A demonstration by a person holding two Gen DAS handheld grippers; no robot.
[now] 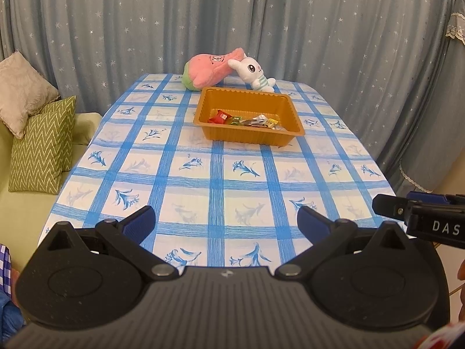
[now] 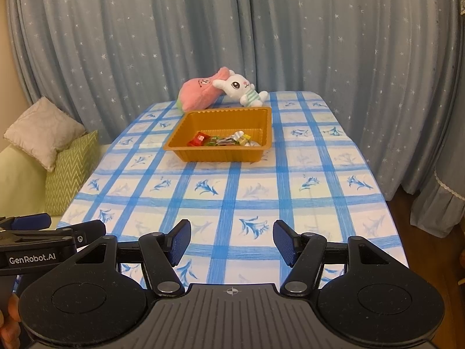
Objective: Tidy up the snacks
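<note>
An orange plastic tray (image 1: 293,116) (image 2: 266,125) stands on the far half of the table and holds several wrapped snacks (image 1: 244,119) (image 2: 222,140), among them a red packet (image 1: 220,116) (image 2: 198,139). My left gripper (image 1: 226,221) hovers open over the near table edge with nothing between its blue pads. My right gripper (image 2: 232,241) is likewise open and empty, over the near edge. Each gripper shows at the side of the other's view. Both are well short of the tray.
A pink plush (image 1: 209,69) (image 2: 197,93) and a white rabbit plush (image 1: 252,71) (image 2: 241,88) lie behind the tray. The table wears a blue checked cloth (image 1: 203,174) (image 2: 261,192). A green sofa with cushions (image 1: 43,145) (image 2: 69,168) stands left; curtains hang behind.
</note>
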